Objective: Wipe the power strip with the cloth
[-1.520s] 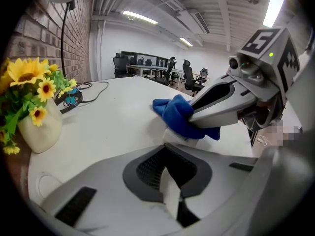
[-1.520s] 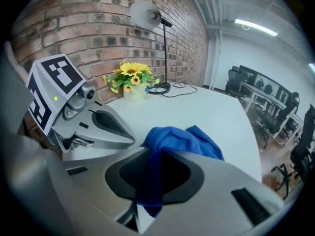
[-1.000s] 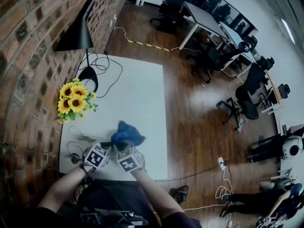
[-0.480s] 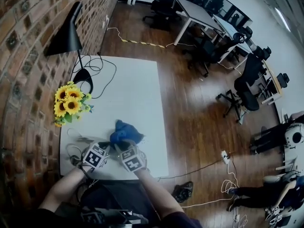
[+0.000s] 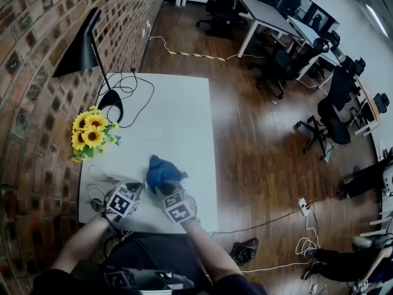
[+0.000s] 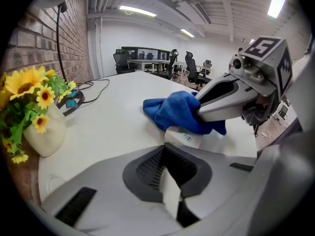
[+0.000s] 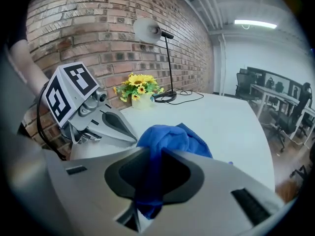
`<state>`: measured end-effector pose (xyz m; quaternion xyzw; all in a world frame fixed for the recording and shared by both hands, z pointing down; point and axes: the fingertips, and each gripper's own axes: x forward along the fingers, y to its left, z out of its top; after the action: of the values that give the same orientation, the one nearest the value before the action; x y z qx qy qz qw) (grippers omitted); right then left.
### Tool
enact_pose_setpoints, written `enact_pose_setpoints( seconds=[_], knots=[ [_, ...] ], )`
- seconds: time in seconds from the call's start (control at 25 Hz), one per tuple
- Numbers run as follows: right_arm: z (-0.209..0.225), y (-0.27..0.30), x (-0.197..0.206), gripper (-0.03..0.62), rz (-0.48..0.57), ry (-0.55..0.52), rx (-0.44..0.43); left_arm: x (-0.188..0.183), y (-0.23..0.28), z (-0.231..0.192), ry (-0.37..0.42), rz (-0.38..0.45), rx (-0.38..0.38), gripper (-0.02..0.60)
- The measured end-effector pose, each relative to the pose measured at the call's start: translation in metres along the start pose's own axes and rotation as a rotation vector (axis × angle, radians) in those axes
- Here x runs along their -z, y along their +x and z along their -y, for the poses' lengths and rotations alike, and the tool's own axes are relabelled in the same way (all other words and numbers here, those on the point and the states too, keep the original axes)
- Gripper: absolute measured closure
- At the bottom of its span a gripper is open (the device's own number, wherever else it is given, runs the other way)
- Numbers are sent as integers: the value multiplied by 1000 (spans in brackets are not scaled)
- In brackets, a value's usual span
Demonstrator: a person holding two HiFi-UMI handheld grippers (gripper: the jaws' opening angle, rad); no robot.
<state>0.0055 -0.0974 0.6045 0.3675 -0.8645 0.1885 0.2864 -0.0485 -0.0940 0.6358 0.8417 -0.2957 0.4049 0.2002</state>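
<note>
Up close, power strip (image 6: 184,136) beneath cloth (image 6: 172,109).

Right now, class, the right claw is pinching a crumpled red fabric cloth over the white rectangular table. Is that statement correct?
Not quite: the crumpled fabric cloth is blue, not red. The right gripper view shows it pinched in the right claw, over the white rectangular table.
</note>
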Motion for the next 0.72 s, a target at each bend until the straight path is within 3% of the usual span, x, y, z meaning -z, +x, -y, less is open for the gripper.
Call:
enact_pose_setpoints(
  seconds=[0.32, 0.52, 0.72],
  knots=[
    [27, -21, 16, 522, 1, -34, -17, -2, 7, -8, -53, -53, -101, 569],
    [45, -35, 24, 521, -11, -149, 7, 4, 5, -14, -163, -43, -125, 569],
    [63, -45, 33, 520, -13, -122, 12, -1, 5, -11, -129, -47, -166, 569]
  ],
)
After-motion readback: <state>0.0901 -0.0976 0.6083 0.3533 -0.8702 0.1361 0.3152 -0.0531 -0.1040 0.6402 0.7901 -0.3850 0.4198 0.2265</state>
